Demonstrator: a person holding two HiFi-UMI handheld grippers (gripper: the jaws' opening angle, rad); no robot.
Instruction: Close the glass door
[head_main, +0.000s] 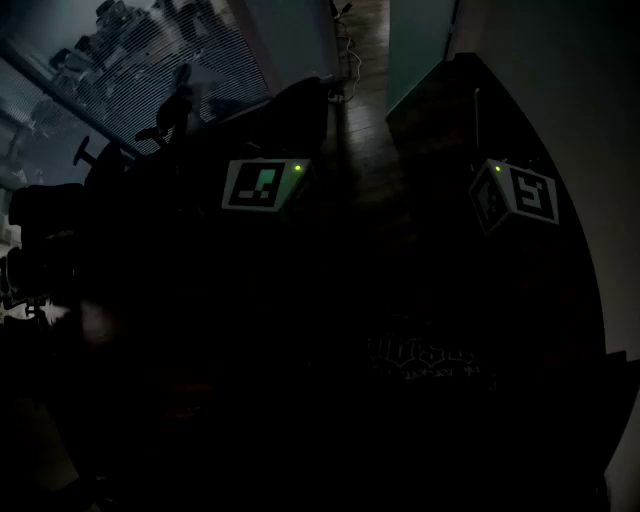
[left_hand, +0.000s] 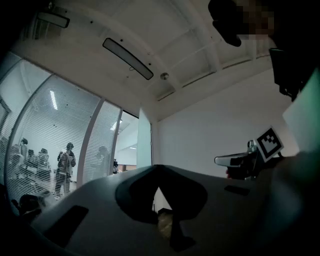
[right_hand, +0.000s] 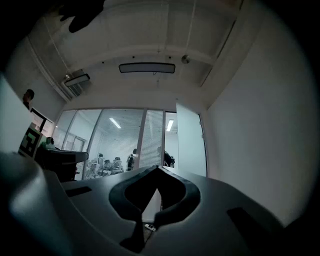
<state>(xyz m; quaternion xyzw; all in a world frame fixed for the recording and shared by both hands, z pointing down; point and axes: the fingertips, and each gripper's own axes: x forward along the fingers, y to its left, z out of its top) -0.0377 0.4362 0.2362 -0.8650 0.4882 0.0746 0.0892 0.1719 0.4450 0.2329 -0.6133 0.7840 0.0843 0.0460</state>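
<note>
At the left side, the left gripper (left_hand: 158, 168) points a little above level. Its own view shows both jaws meeting at the tips with nothing between them, so it holds nothing and touches nothing. Ahead of it and well apart stands the glass door (left_hand: 144, 142) — a frosted, pale green panel, upright, with its long axis running from floor to ceiling. It sits at the end of the slatted glass wall (left_hand: 60, 135) and near the white wall (left_hand: 210, 125). A lit gap shows between the panel and the glass wall, so I judge the door to be open. I cannot tell whether it swings or slides. From the left gripper's view the panel lies almost dead ahead, just left of the tips. In the dark head view it shows at the top, between the two grippers and somewhat closer to the right one. The right gripper (right_hand: 158, 169) also tilts slightly upward, with its jaws closed tip to tip and empty. From its view the door stands ahead and off to the right, again well apart. The right hand looks the nearer — though only by a little. With both pairs of fingers shut, the door would more likely be pushed on its face or edge than gripped.
</note>
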